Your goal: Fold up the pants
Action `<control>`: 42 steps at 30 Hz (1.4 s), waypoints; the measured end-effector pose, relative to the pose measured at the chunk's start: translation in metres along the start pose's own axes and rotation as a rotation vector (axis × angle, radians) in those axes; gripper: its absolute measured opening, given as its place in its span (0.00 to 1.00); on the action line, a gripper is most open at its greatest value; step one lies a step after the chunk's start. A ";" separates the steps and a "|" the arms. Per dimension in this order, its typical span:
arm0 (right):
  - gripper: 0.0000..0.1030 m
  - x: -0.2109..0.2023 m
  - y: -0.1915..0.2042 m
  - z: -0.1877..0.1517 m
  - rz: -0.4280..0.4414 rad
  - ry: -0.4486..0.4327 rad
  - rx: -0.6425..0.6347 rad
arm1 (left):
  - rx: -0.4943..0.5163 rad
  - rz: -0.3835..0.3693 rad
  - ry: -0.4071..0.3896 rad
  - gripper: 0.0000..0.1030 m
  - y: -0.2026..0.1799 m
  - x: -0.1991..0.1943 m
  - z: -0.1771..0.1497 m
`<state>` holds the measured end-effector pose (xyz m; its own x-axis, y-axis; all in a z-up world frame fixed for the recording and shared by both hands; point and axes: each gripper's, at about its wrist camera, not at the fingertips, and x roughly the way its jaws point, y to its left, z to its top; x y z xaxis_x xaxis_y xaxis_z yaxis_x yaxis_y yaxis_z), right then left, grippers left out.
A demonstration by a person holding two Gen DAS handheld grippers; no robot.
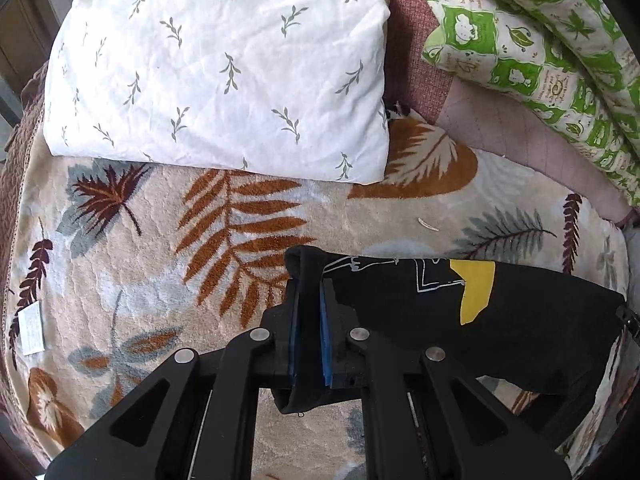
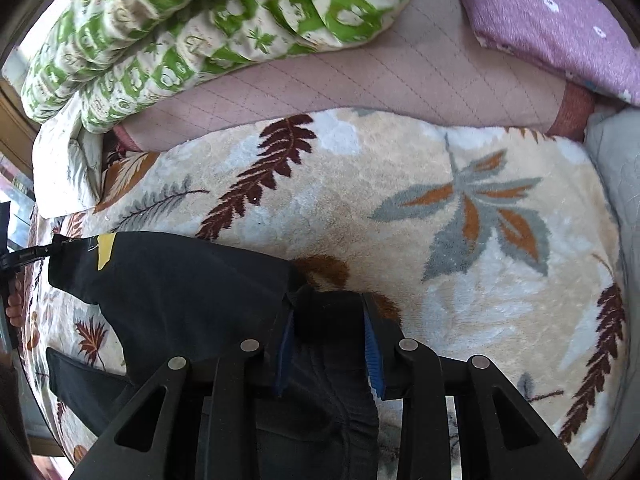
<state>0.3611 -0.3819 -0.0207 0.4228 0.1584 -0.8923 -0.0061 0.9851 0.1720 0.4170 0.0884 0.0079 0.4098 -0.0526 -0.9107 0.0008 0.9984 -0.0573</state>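
Note:
Black pants (image 1: 532, 320) with a yellow patch and white line print hang stretched between my two grippers above a leaf-patterned blanket (image 1: 140, 280). My left gripper (image 1: 308, 292) is shut on one end of the cloth, a thin fold pinched between its blue pads. In the right wrist view the pants (image 2: 180, 280) run off to the left, and my right gripper (image 2: 328, 312) is shut on a thick bunch of the black fabric. The far end is held at the left edge of that view, where a person's hand (image 2: 14, 304) shows.
A white pillow (image 1: 220, 68) with a sprig print lies at the back of the blanket (image 2: 460, 288). A green-and-white quilt (image 1: 540, 40) (image 2: 200, 28) is piled behind on a pink quilted sheet (image 2: 400, 80). A purple pillow (image 2: 560, 20) sits at the far right.

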 end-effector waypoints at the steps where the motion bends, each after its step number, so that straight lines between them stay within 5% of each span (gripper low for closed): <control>1: 0.30 -0.002 0.001 -0.001 -0.003 -0.002 -0.006 | 0.007 0.009 -0.006 0.07 -0.003 -0.004 -0.002; 20: 0.29 -0.066 0.036 -0.042 -0.044 -0.130 -0.142 | 0.055 0.123 -0.200 0.07 0.033 -0.065 -0.074; 30: 0.29 -0.095 0.034 -0.105 0.011 -0.222 -0.156 | 0.081 0.137 -0.326 0.07 0.054 -0.099 -0.138; 42: 0.29 -0.080 0.023 -0.183 0.044 -0.179 -0.108 | 0.277 0.266 -0.445 0.07 0.056 -0.104 -0.227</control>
<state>0.1616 -0.3600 -0.0216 0.5741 0.1964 -0.7949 -0.1215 0.9805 0.1545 0.1670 0.1441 0.0063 0.7717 0.1552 -0.6167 0.0595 0.9479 0.3130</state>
